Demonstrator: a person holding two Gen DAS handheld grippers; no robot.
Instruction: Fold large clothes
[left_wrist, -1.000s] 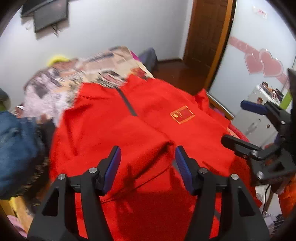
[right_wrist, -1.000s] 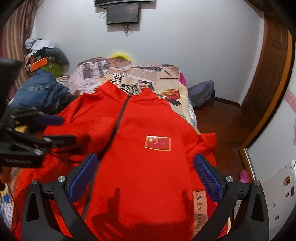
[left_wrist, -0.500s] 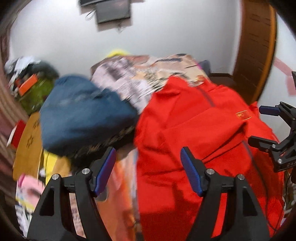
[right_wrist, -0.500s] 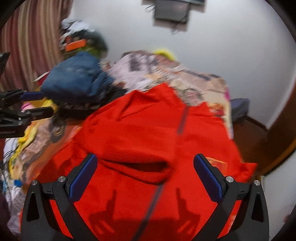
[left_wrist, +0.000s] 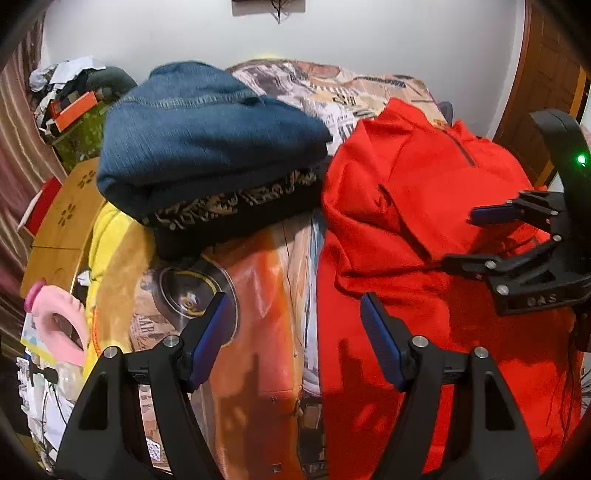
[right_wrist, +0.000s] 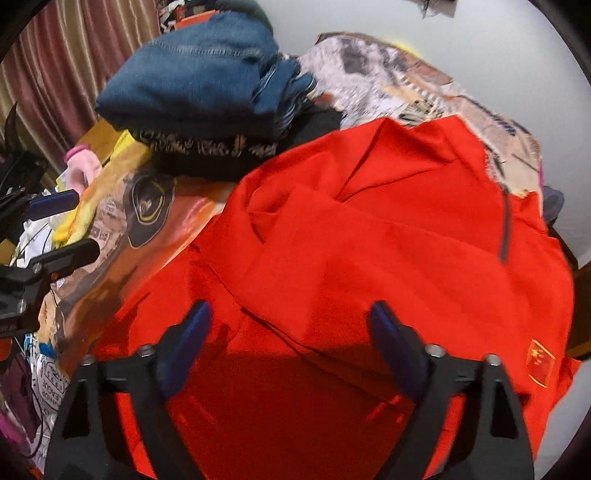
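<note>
A bright red zip-front fleece jacket (right_wrist: 369, 258) lies spread on a bed covered by a newspaper-print bedspread (left_wrist: 332, 92), one sleeve already folded across its chest. A second ago both cameras faced the jacket squarely; now they have swung left and dipped toward its near left edge. The left gripper (left_wrist: 295, 339) hangs over bare bedspread just left of the red hem, jaws moderately open and empty. The right gripper (right_wrist: 291, 332) hovers over the jacket's lower left — its jaws are closing, nothing pinched between them. A folded blue denim garment (left_wrist: 207, 133) sits on a dark patterned one, far left. Likely the left side gets folded next.
</note>
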